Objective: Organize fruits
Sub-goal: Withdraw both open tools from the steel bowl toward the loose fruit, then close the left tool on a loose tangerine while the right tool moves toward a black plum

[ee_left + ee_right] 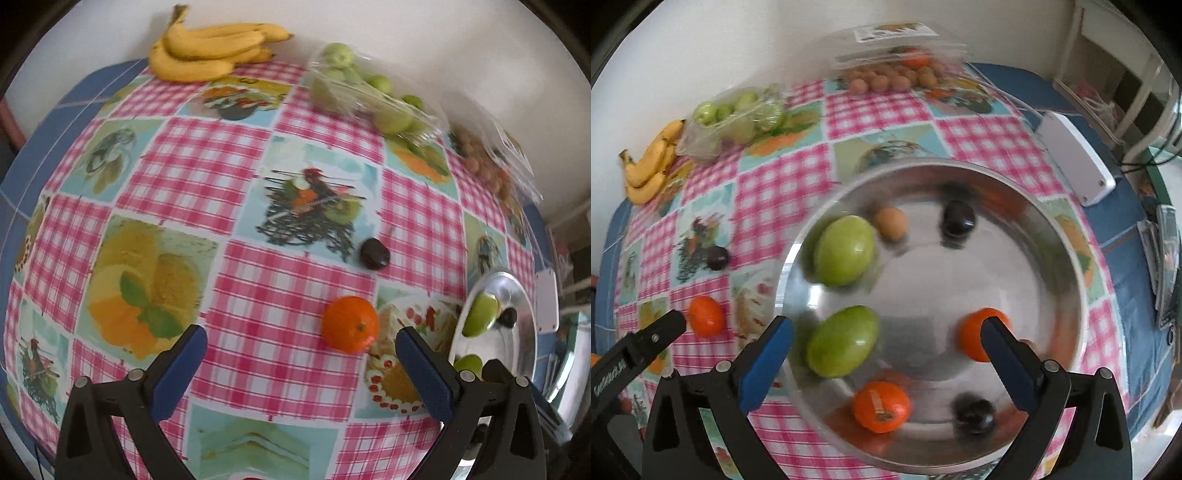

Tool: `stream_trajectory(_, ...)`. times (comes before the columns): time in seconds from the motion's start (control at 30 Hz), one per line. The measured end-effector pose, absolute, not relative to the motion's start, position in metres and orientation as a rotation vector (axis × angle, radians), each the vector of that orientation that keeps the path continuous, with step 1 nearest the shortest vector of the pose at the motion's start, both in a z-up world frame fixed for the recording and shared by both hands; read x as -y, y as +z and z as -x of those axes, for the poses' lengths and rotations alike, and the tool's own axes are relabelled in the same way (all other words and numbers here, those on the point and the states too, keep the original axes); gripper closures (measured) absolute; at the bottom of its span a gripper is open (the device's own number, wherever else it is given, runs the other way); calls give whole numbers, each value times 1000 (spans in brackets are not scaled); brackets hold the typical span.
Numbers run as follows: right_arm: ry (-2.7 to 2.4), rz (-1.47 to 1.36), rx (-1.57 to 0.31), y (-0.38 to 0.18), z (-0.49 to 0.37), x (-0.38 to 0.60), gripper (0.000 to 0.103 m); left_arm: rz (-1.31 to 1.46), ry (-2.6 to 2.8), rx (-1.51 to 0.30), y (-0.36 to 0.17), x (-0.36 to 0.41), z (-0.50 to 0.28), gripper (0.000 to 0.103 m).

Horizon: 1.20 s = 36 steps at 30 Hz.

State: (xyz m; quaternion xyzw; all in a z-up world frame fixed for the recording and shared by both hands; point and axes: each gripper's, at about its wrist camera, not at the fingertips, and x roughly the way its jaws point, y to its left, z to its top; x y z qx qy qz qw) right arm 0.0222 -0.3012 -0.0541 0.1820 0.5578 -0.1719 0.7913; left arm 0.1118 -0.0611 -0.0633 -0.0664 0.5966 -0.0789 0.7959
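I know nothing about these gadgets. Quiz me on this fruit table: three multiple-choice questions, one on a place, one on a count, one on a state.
1. Where does the loose tangerine on the tablecloth lie?
A. beside the bananas
B. near the left gripper
C. inside the apple bag

2. How many green fruits lie in the metal bowl?
A. two
B. four
C. none

3. How does the right gripper stand?
A. shut on a plum
B. shut on a tangerine
C. open, holding nothing

Answers: 1 B, it sits just ahead of those fingers. 2 A, two show there. 3 C, its fingers are spread wide above the bowl.

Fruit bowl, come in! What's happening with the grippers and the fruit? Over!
Both grippers open, empty: left gripper, right gripper. Metal bowl holds fruit. Orange and dark plum wait on the table. Nothing blocking.
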Motion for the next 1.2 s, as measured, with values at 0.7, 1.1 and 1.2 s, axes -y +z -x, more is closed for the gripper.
stream_trajectory(0.7,-151,-281,-1148,-44,-70,210,2,229,-54,-1301,-72,5,-128,0)
stream_trajectory(1.1,-259,-298,-1159,-47,-62,237,2,206,-145,-1329,-78,29,-127,0)
stream_trajectory(1.2,-274,-315,-1159,-48,-60,246,2,213,-179,-1331,-79,36,-127,1)
